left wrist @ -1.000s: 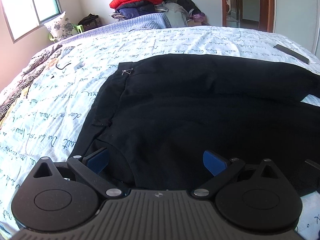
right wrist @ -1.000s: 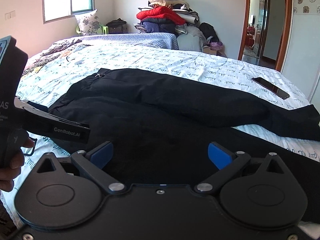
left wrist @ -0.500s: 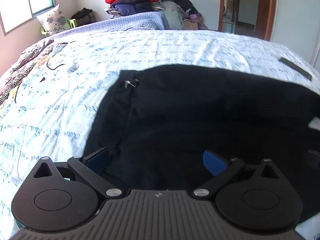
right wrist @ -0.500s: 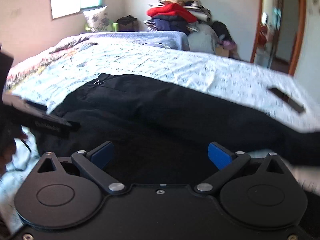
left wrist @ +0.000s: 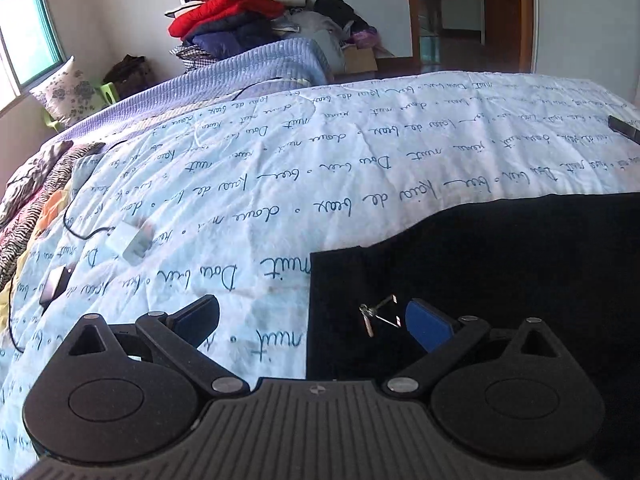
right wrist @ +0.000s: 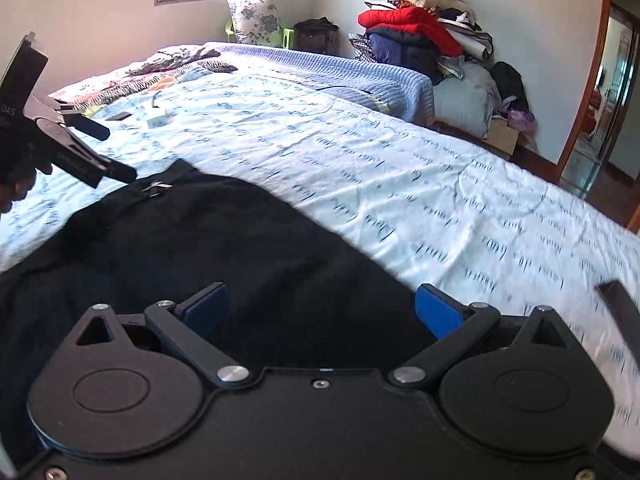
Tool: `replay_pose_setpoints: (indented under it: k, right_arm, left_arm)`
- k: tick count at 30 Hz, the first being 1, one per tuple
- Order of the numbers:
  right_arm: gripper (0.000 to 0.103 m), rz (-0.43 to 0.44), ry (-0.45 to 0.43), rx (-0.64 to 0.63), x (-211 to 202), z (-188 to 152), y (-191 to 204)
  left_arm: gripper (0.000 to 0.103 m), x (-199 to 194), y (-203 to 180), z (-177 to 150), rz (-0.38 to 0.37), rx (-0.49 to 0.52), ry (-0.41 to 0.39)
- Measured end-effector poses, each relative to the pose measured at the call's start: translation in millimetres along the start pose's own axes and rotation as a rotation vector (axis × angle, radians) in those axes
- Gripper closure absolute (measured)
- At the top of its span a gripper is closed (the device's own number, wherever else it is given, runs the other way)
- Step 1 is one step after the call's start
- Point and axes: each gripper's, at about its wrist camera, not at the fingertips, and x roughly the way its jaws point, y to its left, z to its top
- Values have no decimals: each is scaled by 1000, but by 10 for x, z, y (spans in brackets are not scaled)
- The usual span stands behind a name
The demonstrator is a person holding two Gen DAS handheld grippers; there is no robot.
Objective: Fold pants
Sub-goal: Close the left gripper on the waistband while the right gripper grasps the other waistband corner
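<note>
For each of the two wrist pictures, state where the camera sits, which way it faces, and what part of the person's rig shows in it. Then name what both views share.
Left wrist: sits on the left gripper, facing across the bed; its open fingers straddle the black pants corner by the metal clasp.
Right wrist: sits on the right gripper, open over the pants; the left gripper appears at far left.
Shared: pants, clasp, bed, red jacket.

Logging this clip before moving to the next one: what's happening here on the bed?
A person holds a pair of tongs in each hand over black fabric pants spread on a white bedspread printed with blue script. Both are open and grip nothing. The left tongs sit at the waistband corner, beside the small metal clasp. The right tongs hover above the pants further along. No fold is visible yet.
</note>
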Motion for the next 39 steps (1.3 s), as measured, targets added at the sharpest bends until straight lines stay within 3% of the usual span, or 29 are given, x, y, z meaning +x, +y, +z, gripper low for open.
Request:
replay_pose_setpoints:
  k: [7, 13, 15, 17, 19, 20, 21, 22, 26, 27, 31, 33, 35, 37, 38, 39]
  right_arm:
    - [2, 34, 132, -5, 659, 117, -390]
    - [10, 179, 204, 34, 916, 76, -566]
    - [30, 246, 225, 54, 947, 72, -604]
    - [40, 275, 231, 54, 934, 76, -606]
    - [54, 297, 237, 37, 911, 87, -581]
    - [68, 290, 234, 24, 886, 92, -555]
    - [83, 274, 226, 7, 853, 96, -532]
    - [88, 259, 217, -6, 818, 98, -501]
    - [95, 142, 160, -53, 677, 117, -410]
    - [96, 100, 137, -72, 629, 131, -365]
    - [102, -110, 11, -162, 362, 220, -131]
    - [102, -108, -50, -168, 135, 239, -24]
    - [102, -69, -55, -188, -56, 221, 92]
    - [102, -120, -47, -246, -166, 163, 207]
    - [99, -163, -44, -278, -184, 133, 231]
    - [87, -190, -31, -306, -175, 112, 216]
  left_arm:
    - [5, 611, 229, 173, -138, -27, 21]
    - [3, 974, 324, 207, -270, -76, 36]
    - [3, 1023, 334, 204, -309, -97, 35]
    - [3, 1014, 312, 199, -324, -102, 37]
    - [12, 977, 274, 189, -334, -87, 52]
    - [20, 936, 248, 187, -337, -73, 52]
    - [47, 886, 222, 186, -335, -53, 51]
    - [57, 836, 195, 192, -312, -39, 49]
    - [72, 656, 179, 208, -252, -45, 34]
    - [87, 605, 183, 227, -219, -50, 21]
    - [88, 430, 246, 298, -168, -108, -31]
    - [91, 318, 214, 283, -150, -95, -40]
    - [93, 116, 168, 220, -144, -72, -81]
    - [95, -148, 129, 136, -155, -67, -124]
    - [95, -284, 93, 82, -160, -55, -148]
    - [95, -435, 50, 19, -160, -39, -172]
